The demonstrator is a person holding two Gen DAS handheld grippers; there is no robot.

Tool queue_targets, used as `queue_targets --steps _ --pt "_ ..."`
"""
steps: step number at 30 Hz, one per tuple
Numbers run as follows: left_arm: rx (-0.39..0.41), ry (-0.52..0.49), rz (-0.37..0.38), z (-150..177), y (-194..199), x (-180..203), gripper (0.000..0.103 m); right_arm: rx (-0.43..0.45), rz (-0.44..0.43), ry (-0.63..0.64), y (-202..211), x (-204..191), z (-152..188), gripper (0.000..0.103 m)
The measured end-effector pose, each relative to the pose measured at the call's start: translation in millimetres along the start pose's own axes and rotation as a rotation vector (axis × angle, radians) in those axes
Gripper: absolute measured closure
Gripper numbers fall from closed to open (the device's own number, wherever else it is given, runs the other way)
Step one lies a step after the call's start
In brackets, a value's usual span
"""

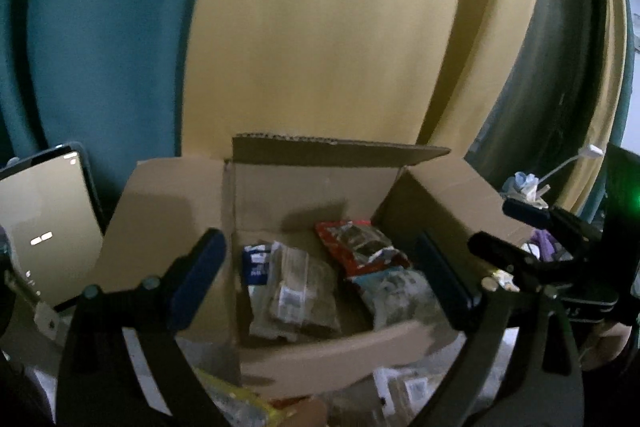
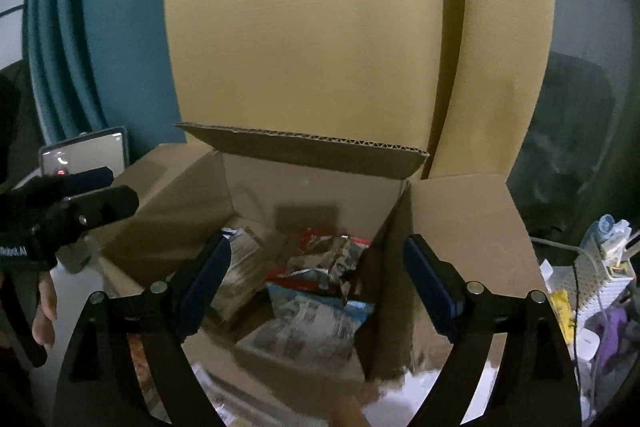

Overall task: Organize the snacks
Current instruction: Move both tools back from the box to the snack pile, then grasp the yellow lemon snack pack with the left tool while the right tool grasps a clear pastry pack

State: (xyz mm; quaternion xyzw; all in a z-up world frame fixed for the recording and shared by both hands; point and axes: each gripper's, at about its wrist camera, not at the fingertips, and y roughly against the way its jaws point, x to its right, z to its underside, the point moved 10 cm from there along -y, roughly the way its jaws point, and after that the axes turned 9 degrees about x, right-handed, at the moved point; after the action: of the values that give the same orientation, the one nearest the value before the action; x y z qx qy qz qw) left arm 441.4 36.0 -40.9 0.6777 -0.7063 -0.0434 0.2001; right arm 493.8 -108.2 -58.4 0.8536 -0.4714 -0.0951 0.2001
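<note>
An open cardboard box (image 1: 304,183) (image 2: 304,183) stands ahead of both grippers with its flaps up. Inside lie several snack packets: a clear greyish pack (image 1: 296,291) (image 2: 240,267), a blue-white pack (image 1: 256,263), a red pack (image 1: 360,247) (image 2: 320,255) and a light blue pack (image 1: 396,291) (image 2: 312,323). My left gripper (image 1: 324,275) is open and empty just before the box's near rim. My right gripper (image 2: 320,279) is open and empty above the box's near rim. The right gripper shows in the left wrist view (image 1: 520,231); the left gripper shows in the right wrist view (image 2: 100,195).
A phone (image 1: 44,223) (image 2: 86,151) with a lit screen leans left of the box. Loose packets lie on the table in front (image 1: 240,399). Clutter with a white cable (image 1: 560,167) and a white pegboard rack (image 2: 600,275) sits at the right. A yellow panel (image 1: 340,27) rises behind.
</note>
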Motion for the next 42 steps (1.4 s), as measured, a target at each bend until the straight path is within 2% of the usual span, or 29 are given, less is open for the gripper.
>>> queue_targets --steps 7,16,29,37,42 --pt "0.009 -0.003 0.003 11.7 41.1 7.1 0.006 0.008 -0.008 0.001 44.2 -9.7 12.7 0.013" --pt "-0.019 -0.006 0.013 48.0 73.2 24.3 0.006 -0.028 -0.012 -0.009 82.7 -6.0 50.3 0.013" --pt "-0.192 0.015 -0.005 146.9 73.6 40.0 0.006 -0.199 -0.087 0.002 82.6 3.2 144.4 0.013" --pt "-0.263 0.044 -0.074 184.7 75.4 27.0 0.007 -0.259 -0.122 -0.027 73.8 9.9 181.1 0.013" --pt "-0.303 0.011 -0.146 202.2 80.9 10.3 0.007 -0.296 -0.158 -0.039 65.9 8.8 195.7 0.013"
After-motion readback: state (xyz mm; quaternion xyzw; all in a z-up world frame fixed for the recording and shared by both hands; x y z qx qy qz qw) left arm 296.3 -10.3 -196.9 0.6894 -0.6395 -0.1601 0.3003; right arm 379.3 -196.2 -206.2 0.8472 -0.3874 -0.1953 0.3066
